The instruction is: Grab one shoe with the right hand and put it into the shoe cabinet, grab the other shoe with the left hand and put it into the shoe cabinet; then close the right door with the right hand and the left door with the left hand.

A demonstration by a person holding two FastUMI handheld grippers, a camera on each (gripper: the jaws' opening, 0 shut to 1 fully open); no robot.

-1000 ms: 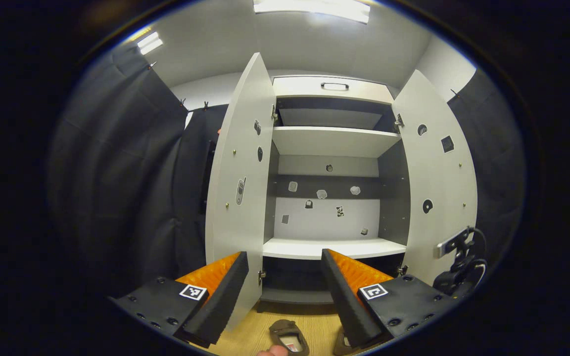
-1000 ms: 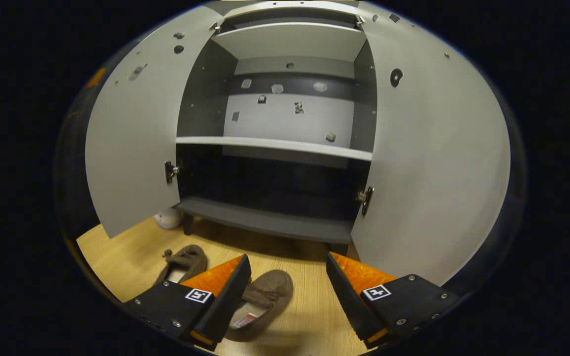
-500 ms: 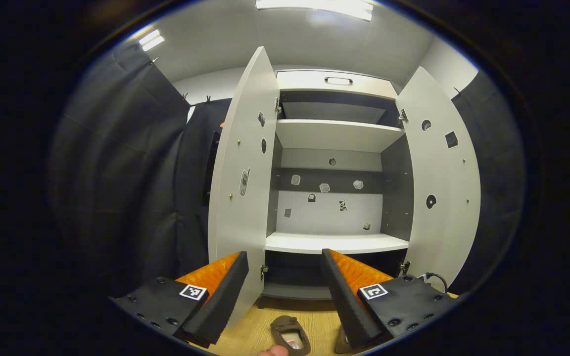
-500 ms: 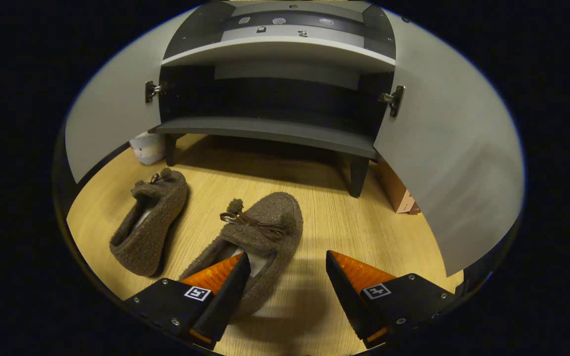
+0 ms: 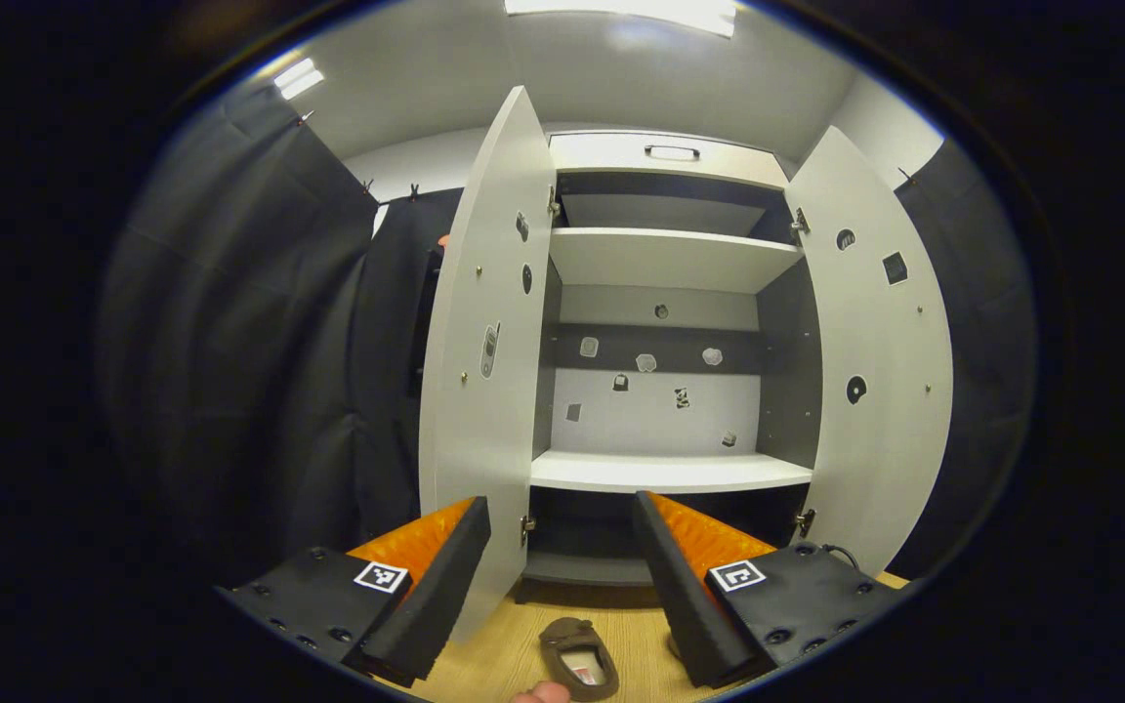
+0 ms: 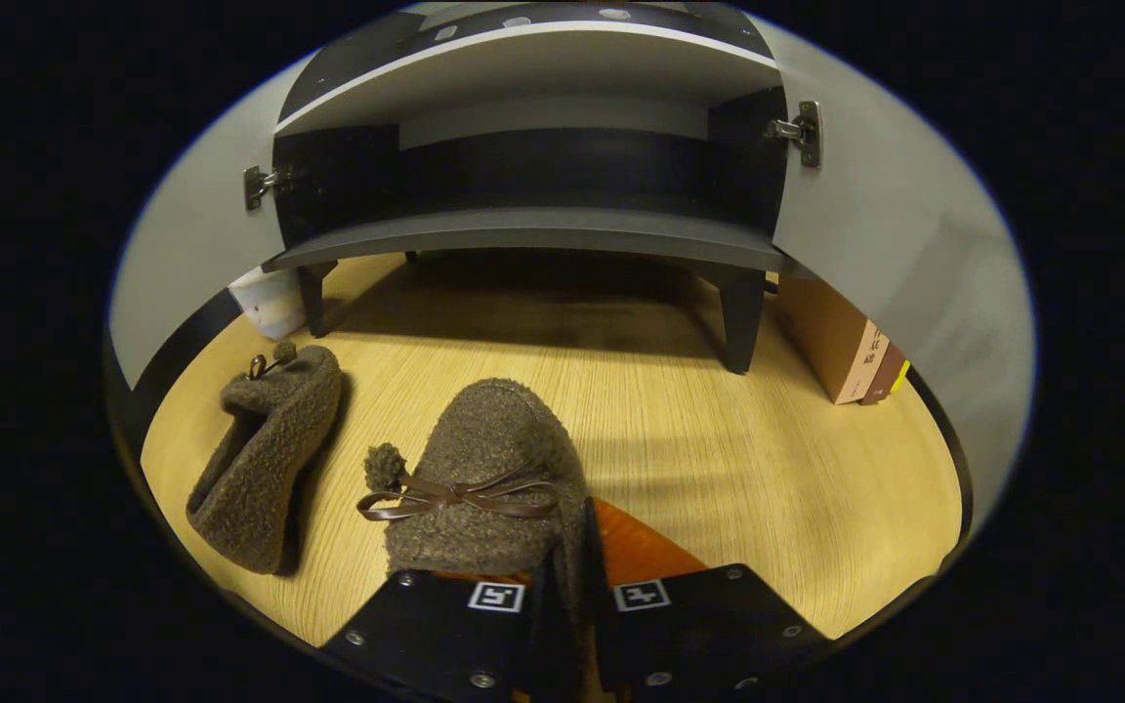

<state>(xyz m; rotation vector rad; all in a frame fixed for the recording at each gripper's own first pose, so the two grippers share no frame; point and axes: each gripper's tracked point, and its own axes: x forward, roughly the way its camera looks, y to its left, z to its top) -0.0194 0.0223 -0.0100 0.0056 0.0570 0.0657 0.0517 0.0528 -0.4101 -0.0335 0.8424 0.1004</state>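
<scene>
- Right tool (image 6: 562, 586): fingers drawn close together, pinching the side wall of the near shoe (image 6: 494, 469) at its opening, one finger inside and one outside.
- Near shoe: brown fleece slipper with a bow and pompom, sole on the wooden floor (image 6: 719, 459), toe pointing toward the shoe cabinet (image 6: 533, 229).
- Other shoe (image 6: 265, 454): same kind, on the floor to the left of the near one, apart from it, lying at a slant with its toe toward the cabinet's left leg.
- Cabinet: both doors swung wide open. In the right gripper view the dark bottom compartment has nothing in it; its base shelf sits just above the floor on short legs.
- Left tool (image 5: 561, 547): fingers spread wide, gripping nothing, held up facing the cabinet's front.
- Left gripper view: left door (image 5: 489, 361) and right door (image 5: 875, 361) stand open; a white shelf (image 5: 670, 472) sits at mid height with small stickers on the back wall above it.
- One shoe (image 5: 579, 657) shows low between the left tool's fingers, on the floor below it.
- Books (image 6: 846, 342) stand on the floor by the cabinet's right leg; a pale object (image 6: 265, 298) sits by the left leg, can't tell what.
</scene>
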